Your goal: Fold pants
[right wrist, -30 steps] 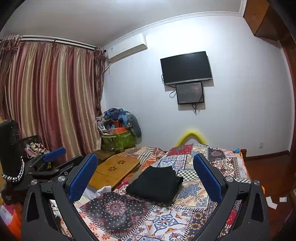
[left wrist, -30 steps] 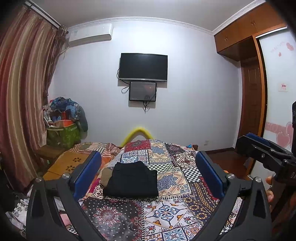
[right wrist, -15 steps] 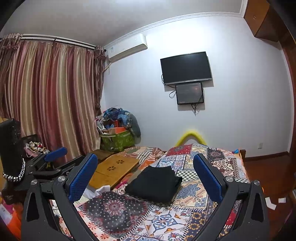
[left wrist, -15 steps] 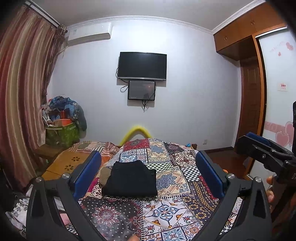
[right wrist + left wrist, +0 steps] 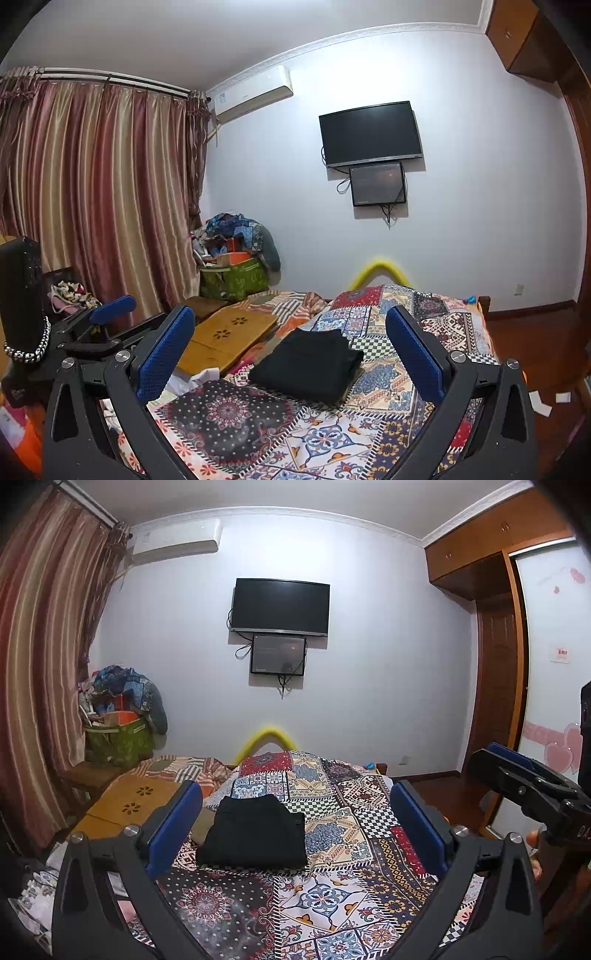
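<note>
Left wrist view: your left gripper (image 5: 295, 827) has its jaws spread wide and empty, raised above the bed (image 5: 369, 853) and well short of the pants (image 5: 255, 834). Over the last second almost nothing has changed; the view has only drifted a little, and the pants sit in the same spot. Your right gripper (image 5: 290, 349) is likewise held wide apart with nothing between its blue pads (image 5: 166, 354), hanging back from the pants.

The pants lie as a compact black stack on the patterned cover, left of the bed's middle, with the wooden board (image 5: 225, 336) just beyond their left side. From how neat the stack looks, I judge the fold finished and both grippers retired. The wall television (image 5: 280, 607) lies far beyond the pants.
</note>
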The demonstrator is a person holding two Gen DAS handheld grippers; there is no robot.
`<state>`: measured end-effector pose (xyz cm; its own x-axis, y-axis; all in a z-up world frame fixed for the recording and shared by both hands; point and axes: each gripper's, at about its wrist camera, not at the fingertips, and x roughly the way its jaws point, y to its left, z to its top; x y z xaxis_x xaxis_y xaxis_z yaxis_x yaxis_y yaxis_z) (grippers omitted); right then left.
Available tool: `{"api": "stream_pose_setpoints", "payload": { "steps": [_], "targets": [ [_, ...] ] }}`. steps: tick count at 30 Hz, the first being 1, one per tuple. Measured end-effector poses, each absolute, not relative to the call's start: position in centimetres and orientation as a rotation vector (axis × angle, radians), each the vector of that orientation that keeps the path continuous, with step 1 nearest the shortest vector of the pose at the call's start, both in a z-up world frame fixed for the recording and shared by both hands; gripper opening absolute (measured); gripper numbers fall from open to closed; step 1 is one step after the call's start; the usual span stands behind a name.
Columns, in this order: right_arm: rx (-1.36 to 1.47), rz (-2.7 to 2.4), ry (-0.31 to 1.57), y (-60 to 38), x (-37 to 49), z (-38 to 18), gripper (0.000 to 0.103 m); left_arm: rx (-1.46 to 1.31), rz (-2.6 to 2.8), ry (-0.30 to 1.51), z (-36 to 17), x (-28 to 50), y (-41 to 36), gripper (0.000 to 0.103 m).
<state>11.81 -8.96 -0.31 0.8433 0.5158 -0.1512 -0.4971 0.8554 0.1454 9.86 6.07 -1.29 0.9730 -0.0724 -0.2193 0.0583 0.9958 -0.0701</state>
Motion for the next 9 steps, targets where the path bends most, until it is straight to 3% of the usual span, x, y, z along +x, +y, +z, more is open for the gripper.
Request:
{"api": "stream_pose_setpoints", "payload": {
  "steps": [9],
  "targets": [
    [0.109, 0.53, 0.201, -9.14, 12.06, -0.73, 0.103, -0.088, -0.068, 0.258, -1.81, 10.6, 6.79, 0.103]
  ]
}}
